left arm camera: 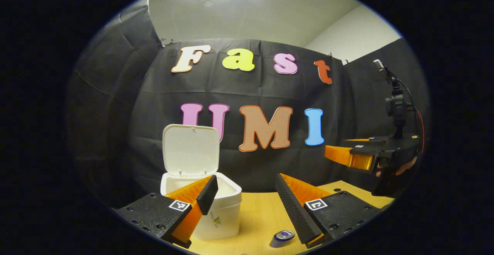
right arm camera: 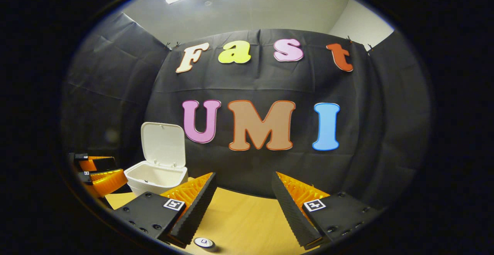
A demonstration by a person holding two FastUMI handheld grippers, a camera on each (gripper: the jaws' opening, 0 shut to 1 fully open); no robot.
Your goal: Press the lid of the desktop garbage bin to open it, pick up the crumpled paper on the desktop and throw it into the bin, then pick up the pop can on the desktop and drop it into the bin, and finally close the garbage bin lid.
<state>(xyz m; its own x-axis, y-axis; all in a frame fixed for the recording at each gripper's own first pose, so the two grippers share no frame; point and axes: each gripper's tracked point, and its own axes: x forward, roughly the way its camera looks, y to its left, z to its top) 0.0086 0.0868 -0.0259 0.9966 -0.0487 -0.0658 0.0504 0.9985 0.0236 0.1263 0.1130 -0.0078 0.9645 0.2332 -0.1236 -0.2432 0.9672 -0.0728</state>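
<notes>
Nearest the lens in the left gripper view, the left gripper (left arm camera: 247, 205) has its two fingers spread wide with nothing between them; just below that gap the pop can (left arm camera: 283, 236) stands on the wooden desktop (left arm camera: 258, 212), top end up; in the right gripper view the same can (right arm camera: 203, 242) sits at the very bottom, between and below the fingers of the right gripper (right arm camera: 243, 205), whose fingers are likewise apart and empty. The bin (left arm camera: 216, 208) stands on the desktop to the left with its lid (left arm camera: 190, 146) raised upright; no crumpled paper lies on the visible desktop, so it is probably already inside, though the bin's interior is poorly seen. Judged from this, the can is the step in hand: lower one gripper straight over it, centre the can between the fingers, close on its side wall rather than the rim; lift cleanly, carry it over the open mouth, release above the middle, clear of the lid.
</notes>
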